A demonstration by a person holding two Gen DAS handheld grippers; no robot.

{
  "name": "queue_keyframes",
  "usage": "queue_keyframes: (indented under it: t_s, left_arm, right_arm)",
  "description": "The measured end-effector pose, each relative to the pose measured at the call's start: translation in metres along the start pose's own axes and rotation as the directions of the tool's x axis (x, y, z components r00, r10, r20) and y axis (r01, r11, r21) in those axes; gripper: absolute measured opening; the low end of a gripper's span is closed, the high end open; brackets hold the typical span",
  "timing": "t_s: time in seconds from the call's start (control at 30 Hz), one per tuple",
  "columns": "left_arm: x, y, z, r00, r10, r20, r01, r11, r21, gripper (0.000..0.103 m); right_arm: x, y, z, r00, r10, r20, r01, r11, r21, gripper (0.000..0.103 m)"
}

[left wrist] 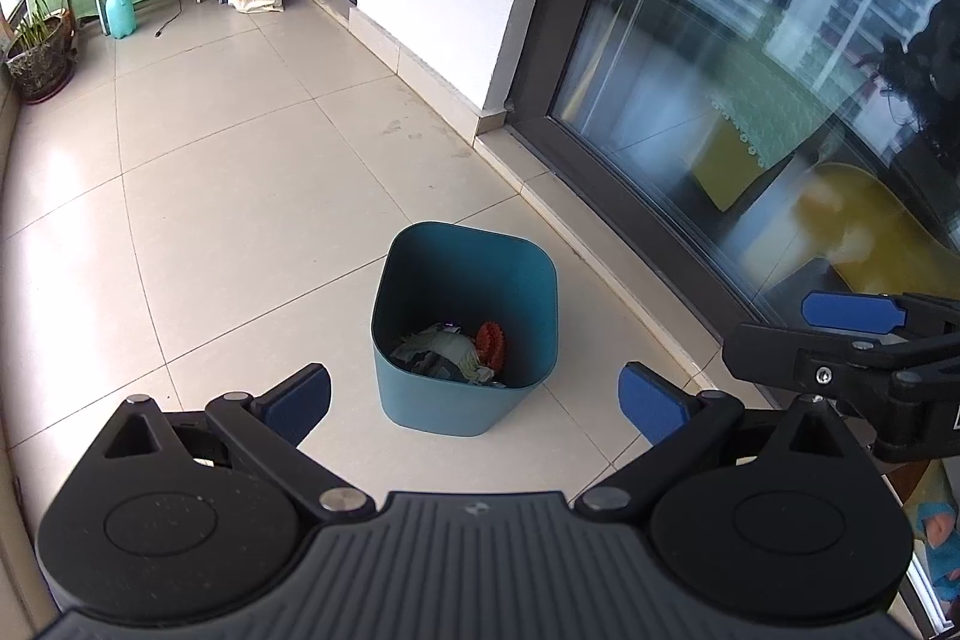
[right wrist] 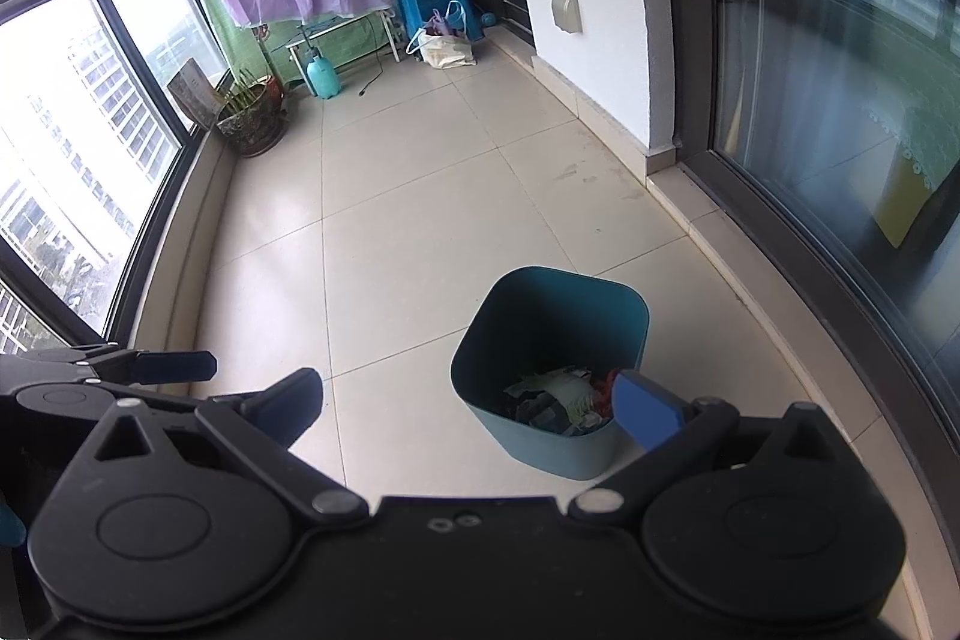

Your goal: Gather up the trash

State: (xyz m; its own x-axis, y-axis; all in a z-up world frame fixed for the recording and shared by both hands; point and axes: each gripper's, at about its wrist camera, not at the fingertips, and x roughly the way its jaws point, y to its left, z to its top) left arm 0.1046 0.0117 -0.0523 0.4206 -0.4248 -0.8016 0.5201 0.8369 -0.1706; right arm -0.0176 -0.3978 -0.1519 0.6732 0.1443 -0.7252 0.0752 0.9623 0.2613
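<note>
Left claw [left wrist: 474,403] spread wide, empty, held above the floor [left wrist: 240,196]. Right claw [right wrist: 468,403] likewise wide apart, empty; it shows at the right edge of the left view. Teal bin [left wrist: 465,400] stands upright on the tiles, just ahead of and below both claws, near the glass door [left wrist: 750,100]. Inside: crumpled paper trash [left wrist: 447,349] and an orange-red scrap [left wrist: 491,343], low at the bottom.
</note>
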Motion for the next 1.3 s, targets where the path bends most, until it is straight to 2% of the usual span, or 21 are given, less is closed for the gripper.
queue_keyframes:
  t_s: [0.4,1.3]
  left_arm:
    - [-0.008,-0.006,-0.005,0.999,0.032,0.016,-0.031,0.999,-0.031,0.103]
    - [-0.015,-0.006,-0.005,0.999,0.042,0.032,-0.041,0.998,-0.037,0.103]
  right_arm:
    - [-0.007,0.002,0.002,1.000,0.027,-0.005,-0.027,0.999,-0.038,0.103]
    - [-0.012,0.004,0.002,1.000,0.022,0.004,-0.021,0.999,-0.041,0.103]
